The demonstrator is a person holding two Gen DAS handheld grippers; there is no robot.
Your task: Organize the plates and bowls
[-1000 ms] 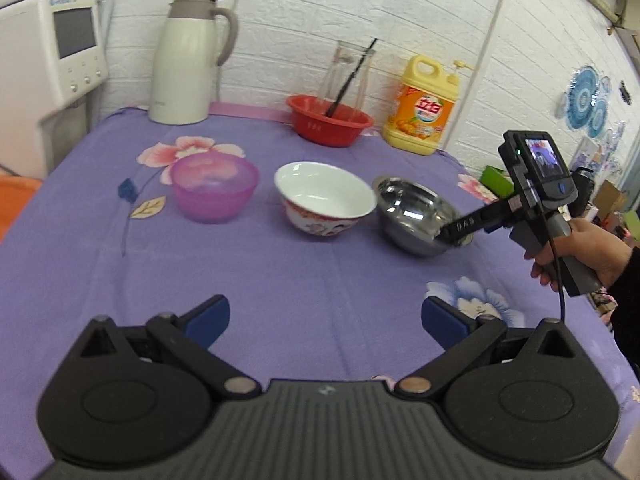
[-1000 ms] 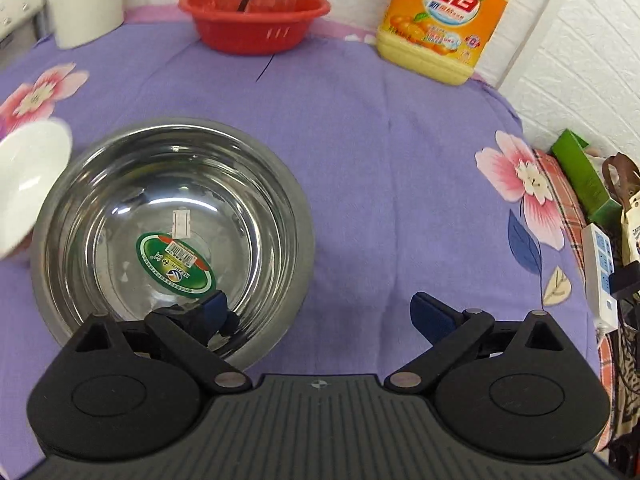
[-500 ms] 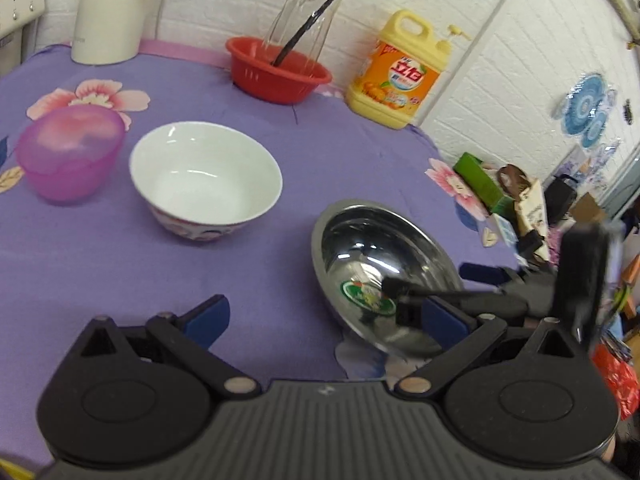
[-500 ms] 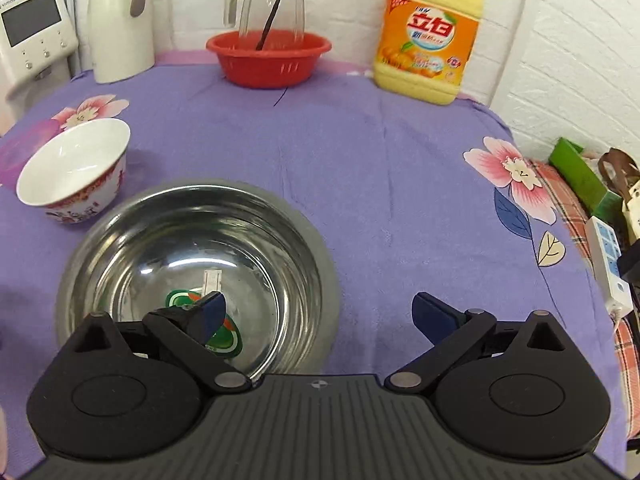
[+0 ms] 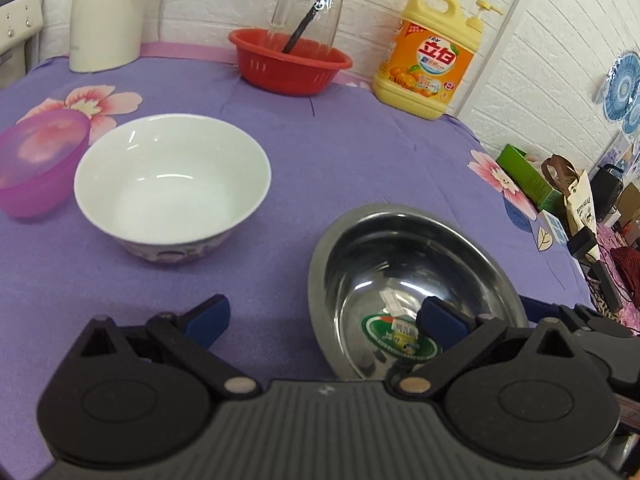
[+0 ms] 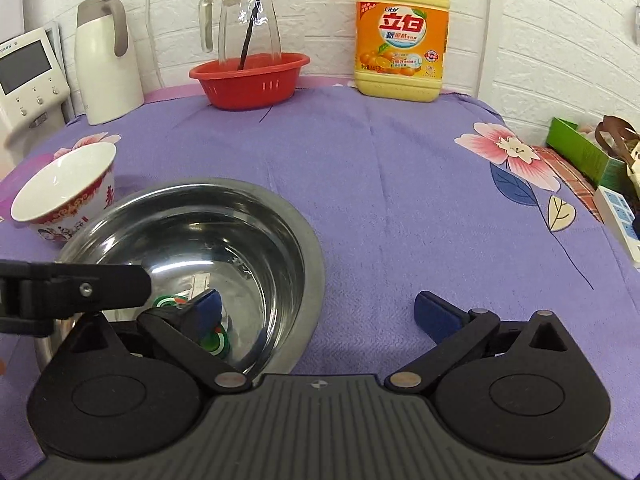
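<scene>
A steel bowl (image 5: 400, 256) with a green sticker inside sits on the purple cloth, also in the right wrist view (image 6: 224, 240). My left gripper (image 5: 324, 320) is open, its right finger over the bowl's inside and its left finger outside the rim. My right gripper (image 6: 316, 312) is open, its left finger inside the bowl and its right finger outside. A white bowl (image 5: 172, 184) stands left of the steel bowl, seen also in the right wrist view (image 6: 68, 192). A pink plastic bowl (image 5: 36, 164) stands further left.
At the back stand a red basket (image 5: 288, 60) holding a glass jug (image 6: 248, 20), a yellow detergent bottle (image 5: 428, 52) and a white thermos (image 5: 108, 12). Boxes and bags (image 5: 560, 196) crowd the table's right edge.
Both grippers have come closer to the steel bowl. My left gripper has swung right so one finger now sits over the bowl. The right gripper pulled back and tilted up.
</scene>
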